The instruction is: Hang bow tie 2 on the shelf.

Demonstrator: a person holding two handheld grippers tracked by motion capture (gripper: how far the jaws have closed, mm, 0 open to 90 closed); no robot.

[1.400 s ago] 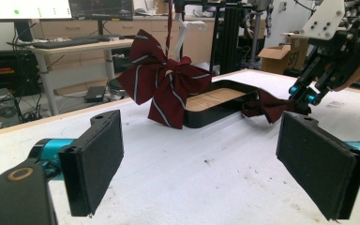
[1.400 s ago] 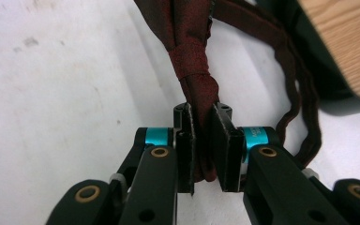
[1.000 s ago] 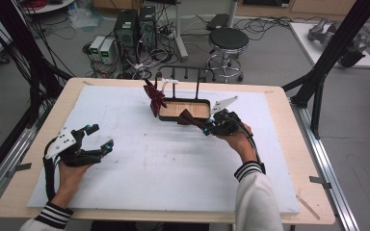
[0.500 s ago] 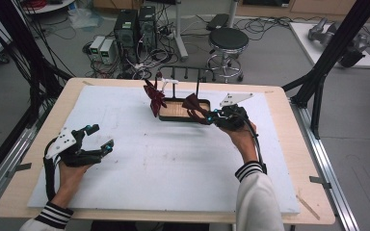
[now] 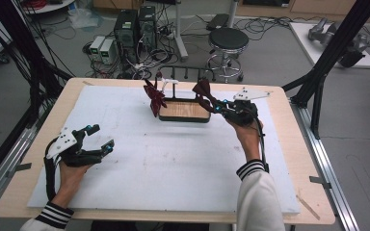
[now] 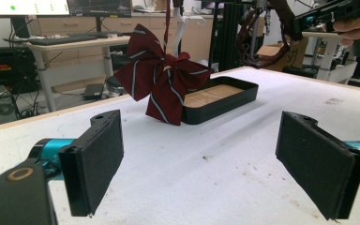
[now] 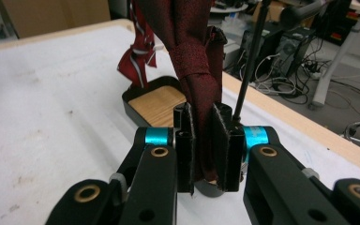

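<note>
A black tray [image 5: 183, 119] with a wooden floor sits at the table's far middle, with a thin black peg rack [image 5: 185, 72] rising behind it. A striped dark red bow tie [image 5: 154, 96] hangs at the tray's left end [image 6: 161, 82] [image 7: 138, 51]. My right gripper [image 5: 216, 107] is shut on a second, plain dark red bow tie [image 5: 203, 91] and holds it in the air over the tray's right end. The cloth is pinched between the pads [image 7: 205, 145] and stands up from them [image 7: 192, 47]. My left gripper [image 5: 101, 137] rests open at the near left, nothing between its pads [image 6: 206, 164].
A white mat [image 5: 173, 163] covers the wooden table [image 5: 298, 159]. One thin rack pole [image 7: 251, 61] stands close to the right of the held tie. Beyond the far edge are a stool [image 5: 227, 41], computer boxes [image 5: 135, 26] and cables on the floor.
My right gripper has lifted the plain bow tie up off the tray and carried it a little right and farther back. The left gripper has stayed put.
</note>
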